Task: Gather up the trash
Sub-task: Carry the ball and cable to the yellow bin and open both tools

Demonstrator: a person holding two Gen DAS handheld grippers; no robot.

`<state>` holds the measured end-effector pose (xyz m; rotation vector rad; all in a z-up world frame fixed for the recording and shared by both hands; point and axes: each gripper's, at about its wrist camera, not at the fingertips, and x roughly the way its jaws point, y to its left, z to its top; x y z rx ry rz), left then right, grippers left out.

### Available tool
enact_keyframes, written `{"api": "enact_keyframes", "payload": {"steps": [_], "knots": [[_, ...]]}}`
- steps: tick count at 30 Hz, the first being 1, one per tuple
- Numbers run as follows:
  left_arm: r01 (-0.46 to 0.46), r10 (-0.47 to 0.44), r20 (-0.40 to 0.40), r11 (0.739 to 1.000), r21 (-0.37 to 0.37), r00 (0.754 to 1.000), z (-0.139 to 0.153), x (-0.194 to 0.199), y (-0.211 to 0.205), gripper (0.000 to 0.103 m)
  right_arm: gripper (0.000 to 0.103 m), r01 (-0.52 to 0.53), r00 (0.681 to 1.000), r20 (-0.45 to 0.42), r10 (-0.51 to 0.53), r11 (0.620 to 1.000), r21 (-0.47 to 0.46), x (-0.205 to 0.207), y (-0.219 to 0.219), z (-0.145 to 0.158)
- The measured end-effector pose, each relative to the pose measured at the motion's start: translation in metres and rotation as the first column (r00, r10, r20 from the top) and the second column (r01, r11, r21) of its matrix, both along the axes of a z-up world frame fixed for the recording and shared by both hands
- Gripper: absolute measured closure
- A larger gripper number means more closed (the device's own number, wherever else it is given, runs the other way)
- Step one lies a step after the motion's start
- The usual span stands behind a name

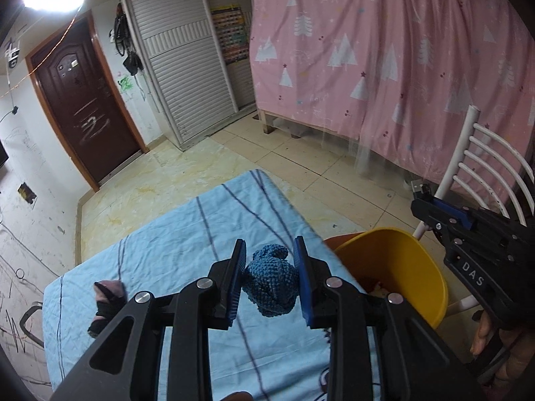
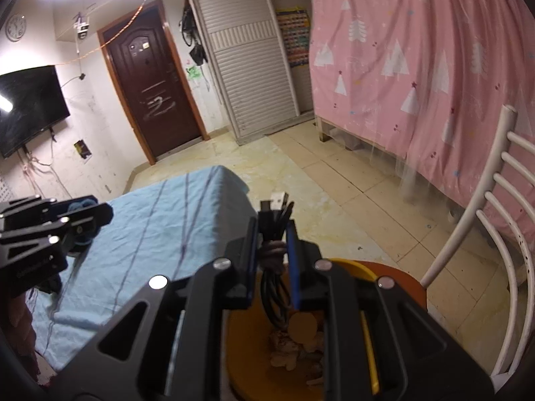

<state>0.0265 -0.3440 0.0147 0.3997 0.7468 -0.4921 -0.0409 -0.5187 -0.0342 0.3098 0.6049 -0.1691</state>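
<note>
My left gripper (image 1: 269, 250) is shut on a blue knitted cloth ball (image 1: 271, 282) and holds it above the light blue striped tablecloth (image 1: 167, 254). My right gripper (image 2: 273, 230) is shut on a bundled black USB cable (image 2: 276, 214) and holds it over the yellow bin (image 2: 354, 269); its plugs stick up past the fingertips. The bin also shows in the left wrist view (image 1: 401, 267), at the table's right edge, with paper scraps (image 2: 301, 334) inside. The right gripper shows at the right of the left wrist view (image 1: 421, 197).
A dark fingerless glove (image 1: 107, 304) lies on the cloth at the left. The bin stands on an orange seat (image 2: 398, 279) of a white chair (image 2: 495, 200). A pink curtain (image 1: 384, 67) hangs behind, with tiled floor (image 1: 301, 160) between.
</note>
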Motion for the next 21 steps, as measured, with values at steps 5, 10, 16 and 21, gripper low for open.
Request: {"api": "enact_keyframes", "payload": {"steps": [5,10,16,21], "knots": [[0.036,-0.036,-0.008,0.999,0.012,0.999,-0.007,-0.008,-0.024,0.083,0.088,0.024,1.000,-0.017,-0.023,0.999,0.021,-0.004,-0.014,-0.012],[0.072,-0.072,-0.020,0.997,0.018,0.997,-0.014,-0.013,-0.047,0.083,0.087,0.049,0.999,-0.021,-0.048,0.997,0.052,-0.009,-0.030,-0.021],[0.119,-0.118,-0.052,0.993,-0.001,0.992,-0.022,-0.016,-0.059,0.083,0.074,0.076,0.997,-0.036,-0.073,0.991,0.113,-0.013,-0.047,-0.032],[0.170,-0.174,-0.079,0.984,-0.062,0.982,-0.024,-0.020,-0.066,0.083,0.065,0.118,0.993,-0.007,-0.118,0.987,0.113,-0.022,-0.057,-0.028]]}}
